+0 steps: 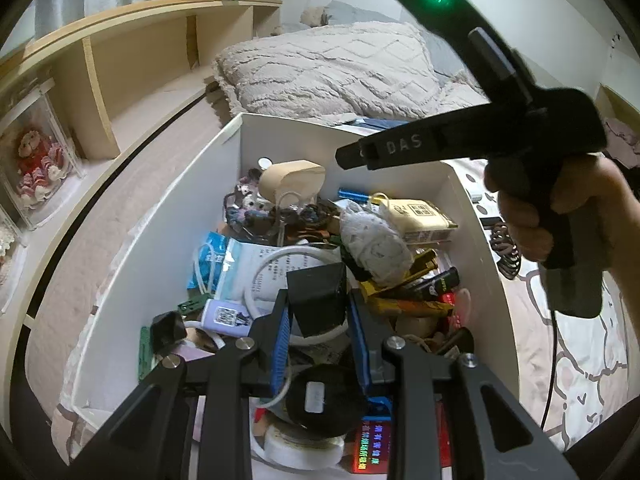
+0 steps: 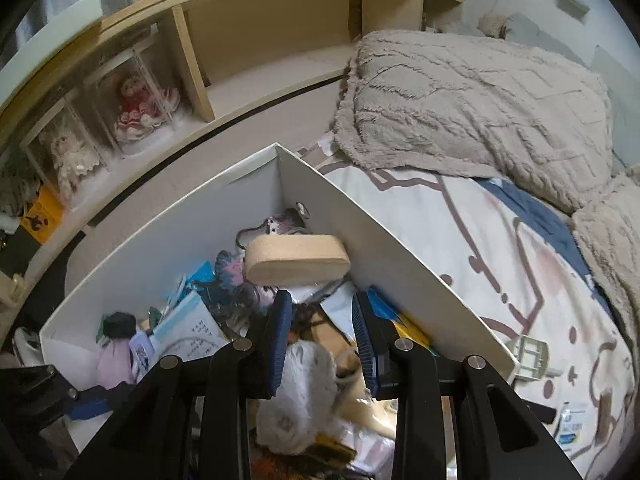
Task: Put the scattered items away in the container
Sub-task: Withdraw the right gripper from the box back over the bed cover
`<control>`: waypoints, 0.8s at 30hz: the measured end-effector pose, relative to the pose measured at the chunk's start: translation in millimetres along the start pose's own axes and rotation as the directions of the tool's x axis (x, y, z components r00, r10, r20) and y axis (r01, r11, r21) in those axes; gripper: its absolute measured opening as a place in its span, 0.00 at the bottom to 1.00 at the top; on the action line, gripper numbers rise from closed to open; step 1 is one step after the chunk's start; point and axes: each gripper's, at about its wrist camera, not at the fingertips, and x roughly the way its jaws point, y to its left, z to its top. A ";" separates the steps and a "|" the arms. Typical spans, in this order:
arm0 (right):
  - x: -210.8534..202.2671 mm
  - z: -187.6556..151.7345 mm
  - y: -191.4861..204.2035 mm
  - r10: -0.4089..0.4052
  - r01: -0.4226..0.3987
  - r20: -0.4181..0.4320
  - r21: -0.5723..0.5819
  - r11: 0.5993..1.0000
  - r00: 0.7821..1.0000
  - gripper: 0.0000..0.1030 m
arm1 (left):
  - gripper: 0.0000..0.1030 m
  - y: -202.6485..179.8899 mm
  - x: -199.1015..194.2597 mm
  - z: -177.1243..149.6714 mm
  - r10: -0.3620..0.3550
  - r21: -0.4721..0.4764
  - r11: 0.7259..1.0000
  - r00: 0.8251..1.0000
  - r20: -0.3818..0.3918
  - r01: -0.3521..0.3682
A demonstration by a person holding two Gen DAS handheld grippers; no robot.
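Note:
A white container point(image 1: 168, 216) stands on the bed, crowded with small items. Among them are a tan oval case point(image 1: 292, 180), a white fluffy ball point(image 1: 374, 240) and a white cable ring. My left gripper point(image 1: 320, 320) hovers low over the pile, shut on a black boxy block point(image 1: 316, 300) between its blue pads. My right gripper point(image 1: 346, 158), held by a hand, hangs over the container's far right side. In the right wrist view the right gripper point(image 2: 322, 320) has its pads a little apart with nothing between them. The fluffy ball point(image 2: 300, 392) lies below it.
A pale green plastic frame point(image 2: 532, 354) and a small packet point(image 2: 572, 420) lie on the patterned sheet beside the container's right wall point(image 2: 400, 272). A black coiled band point(image 1: 506, 248) lies there too. A beige blanket point(image 2: 472, 100) is heaped behind, and a wooden shelf point(image 2: 260, 40) runs along the left.

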 end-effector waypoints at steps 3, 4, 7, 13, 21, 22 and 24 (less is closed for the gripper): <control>-8.9 -6.6 -1.5 -0.003 0.003 -0.002 -0.004 1.000 1.000 0.31 | 0.27 -4.4 -0.3 -6.1 -0.007 0.007 1.000 1.000 -0.013 0.007; -11.7 -8.4 -1.8 -0.007 0.007 -0.001 -0.005 1.000 1.000 0.31 | 0.27 -5.6 -0.7 -8.5 -0.008 0.010 1.000 1.000 -0.018 0.008; -17.7 -12.5 -2.5 -0.015 0.015 0.000 -0.006 1.000 1.000 0.31 | 0.27 -6.4 -3.5 -16.3 0.000 0.019 1.000 0.999 -0.032 0.001; -27.5 -24.5 1.5 -0.042 0.042 -0.013 -0.022 0.999 0.999 0.31 | 0.27 8.4 -11.7 -25.9 0.089 0.015 0.996 0.995 -0.051 -0.089; -35.3 -37.1 9.8 -0.031 0.030 -0.029 -0.034 0.999 0.999 0.31 | 0.31 21.2 -23.6 -36.8 0.124 -0.001 0.992 0.989 -0.075 -0.124; -36.4 -38.0 10.8 -0.028 0.027 -0.030 -0.034 0.999 0.999 0.31 | 0.43 21.5 -25.0 -37.0 0.130 0.000 0.991 0.989 -0.069 -0.130; -39.6 -39.6 13.4 -0.022 0.021 -0.028 -0.035 0.999 0.999 0.31 | 0.60 20.7 -29.5 -36.9 0.148 0.000 0.989 0.988 -0.050 -0.148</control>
